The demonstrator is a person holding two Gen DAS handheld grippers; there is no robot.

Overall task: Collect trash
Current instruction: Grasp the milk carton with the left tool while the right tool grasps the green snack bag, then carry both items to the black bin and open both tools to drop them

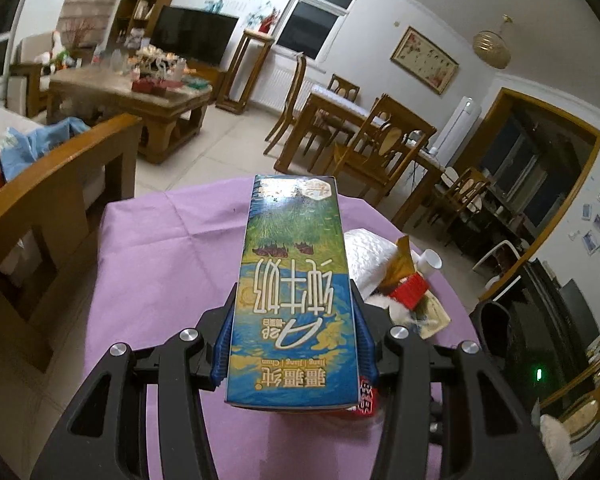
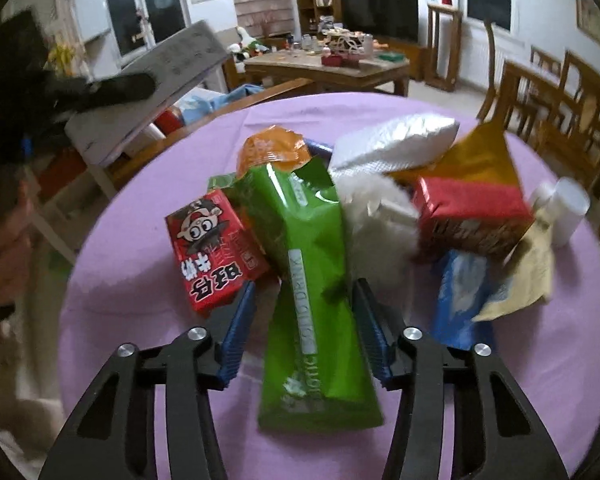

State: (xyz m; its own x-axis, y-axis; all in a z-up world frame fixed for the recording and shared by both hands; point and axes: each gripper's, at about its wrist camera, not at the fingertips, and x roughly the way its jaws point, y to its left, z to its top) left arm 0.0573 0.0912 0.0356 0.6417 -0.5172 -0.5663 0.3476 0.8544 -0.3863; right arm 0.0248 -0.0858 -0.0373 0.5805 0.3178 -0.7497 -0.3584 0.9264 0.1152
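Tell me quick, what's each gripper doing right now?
Left gripper: shut on the blue milk carton.
Right gripper: open around the green wrapper, not clamped.

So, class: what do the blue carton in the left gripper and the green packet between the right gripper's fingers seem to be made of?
Blue carton: looks like coated paperboard, with sharp folded edges and a glossy print.
Green packet: probably thin plastic film, shiny, creased, its top torn open.

Ahead of the right tool: two red cartons [image 2: 216, 248], one green pouch [image 2: 312, 280], one orange wrapper [image 2: 274, 148], one white bottle [image 2: 568, 208]; between the left tool's fingers, one milk carton [image 1: 296, 292]
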